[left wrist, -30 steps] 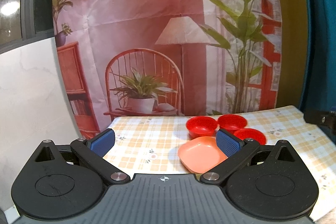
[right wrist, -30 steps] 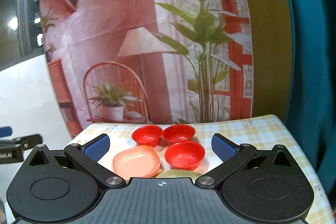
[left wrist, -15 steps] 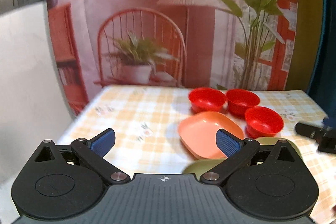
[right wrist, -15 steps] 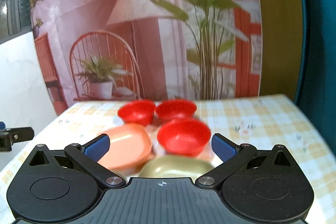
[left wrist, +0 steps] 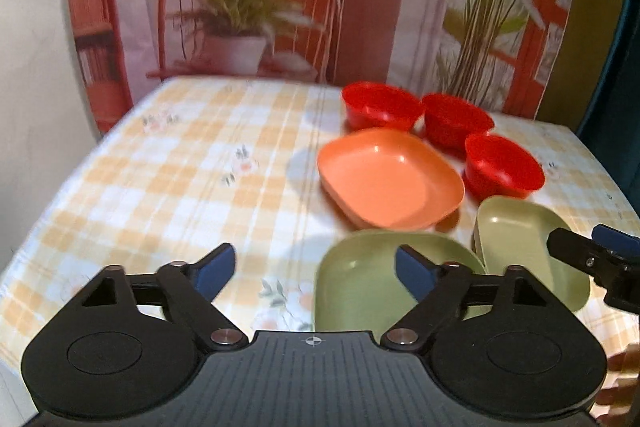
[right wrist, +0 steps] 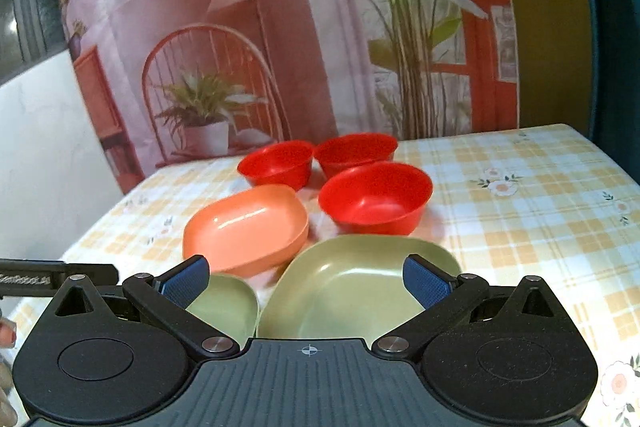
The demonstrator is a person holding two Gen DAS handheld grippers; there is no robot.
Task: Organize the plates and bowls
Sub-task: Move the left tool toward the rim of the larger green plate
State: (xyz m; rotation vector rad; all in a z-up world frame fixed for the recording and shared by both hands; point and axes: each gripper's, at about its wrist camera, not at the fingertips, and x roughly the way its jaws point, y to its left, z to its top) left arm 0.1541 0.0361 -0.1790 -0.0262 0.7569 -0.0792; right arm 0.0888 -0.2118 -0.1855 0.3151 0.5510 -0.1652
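Observation:
Three red bowls (left wrist: 380,105) (left wrist: 456,119) (left wrist: 502,167) stand at the back of the checked table (left wrist: 180,167). An orange plate (left wrist: 390,179) lies in front of them, and two green plates (left wrist: 360,287) (left wrist: 516,239) lie nearest. My left gripper (left wrist: 316,267) is open and empty, above the near left green plate. My right gripper (right wrist: 306,279) is open and empty, over the larger green plate (right wrist: 352,291), with the other green plate (right wrist: 228,303), orange plate (right wrist: 248,227) and red bowls (right wrist: 376,197) beyond.
A printed backdrop with a chair and plants (left wrist: 248,7) hangs behind the table. The table's left half bears only the cloth. The right gripper's finger (left wrist: 592,255) shows at the right edge of the left wrist view; the left gripper (right wrist: 52,279) shows at the left of the right wrist view.
Both grippers have moved forward and tipped down toward the table. The dishes now look larger and the two green plates have come into view. Both stay open.

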